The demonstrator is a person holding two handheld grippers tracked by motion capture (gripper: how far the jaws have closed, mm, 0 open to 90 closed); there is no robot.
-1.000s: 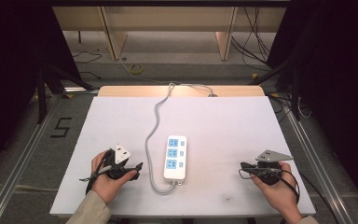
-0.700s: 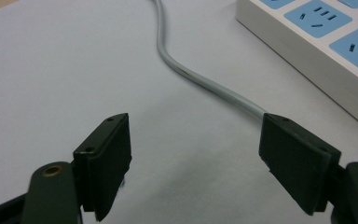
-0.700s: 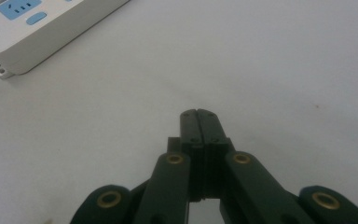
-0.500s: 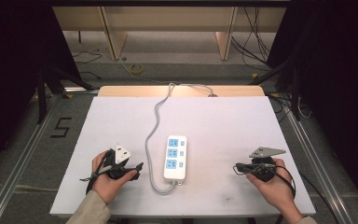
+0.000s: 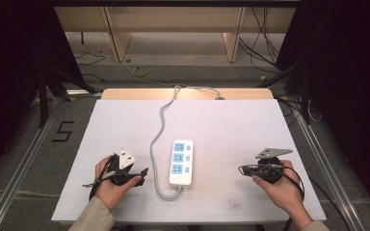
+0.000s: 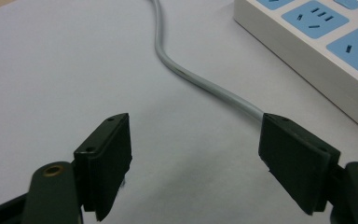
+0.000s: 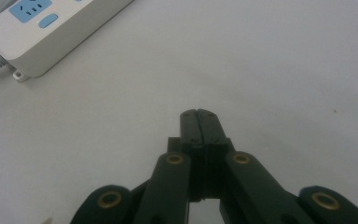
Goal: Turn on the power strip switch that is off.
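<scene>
Approach step, nothing grasped yet. Power strip (image 5: 181, 161) mid-worktop (image 5: 221, 120), between both hands, grey cable (image 6: 200, 81) just beside left gripper (image 6: 200, 163), fingers released. Right gripper (image 7: 199, 114) clenched empty, well apart. Next, probably: closing in on strip.

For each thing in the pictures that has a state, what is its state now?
power strip: flat on the table, all sockets free
cable: attached to the strip, curving across the table and off its far edge
left gripper: open, nothing between the jaws
right gripper: shut, holding nothing
</scene>
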